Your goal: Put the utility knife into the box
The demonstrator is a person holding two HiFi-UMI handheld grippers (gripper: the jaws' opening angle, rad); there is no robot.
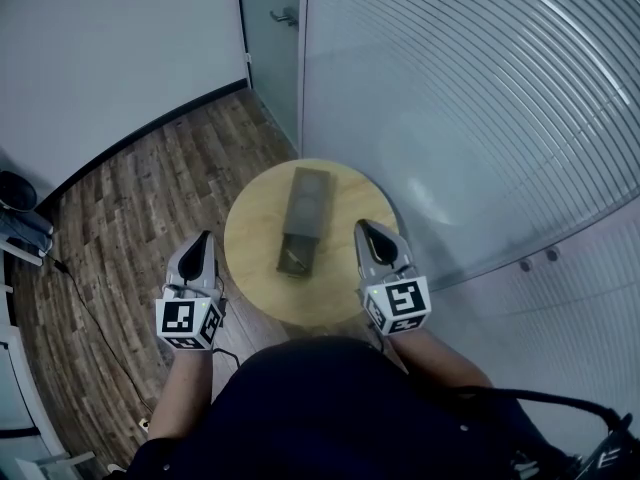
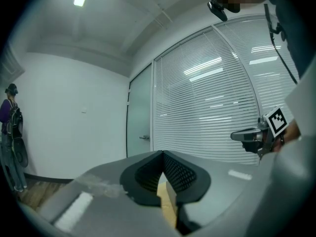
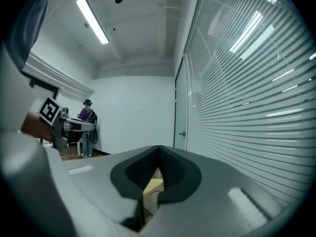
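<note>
Bench [image 1: 255, 253], round and wooden, carries everything; no other support is involved. Box [image 1: 306, 206], long and dark, lies at the bench centre with one short end toward the far edge and the other toward the near edge. Left gripper [image 1: 205, 238] hangs just off the left edge of the bench, and its fingers are pressed together on nothing, as its own view confirms [image 2: 162, 154]. Right gripper [image 1: 363, 228] hangs over the right edge, its fingers likewise closed and empty [image 3: 159, 148]. Utility knife [image 1: 294, 260] appears to be the small object at the near end of the box, on or in it; it is too small to say which, or whether it is fully inside.

Likely hazards, as a judgement: approaching with closed fingers would shove the knife rather than take it; an unbraced box could slide toward the far edge; a grip on the knife's end could let it tilt and jam at the box opening.
</note>
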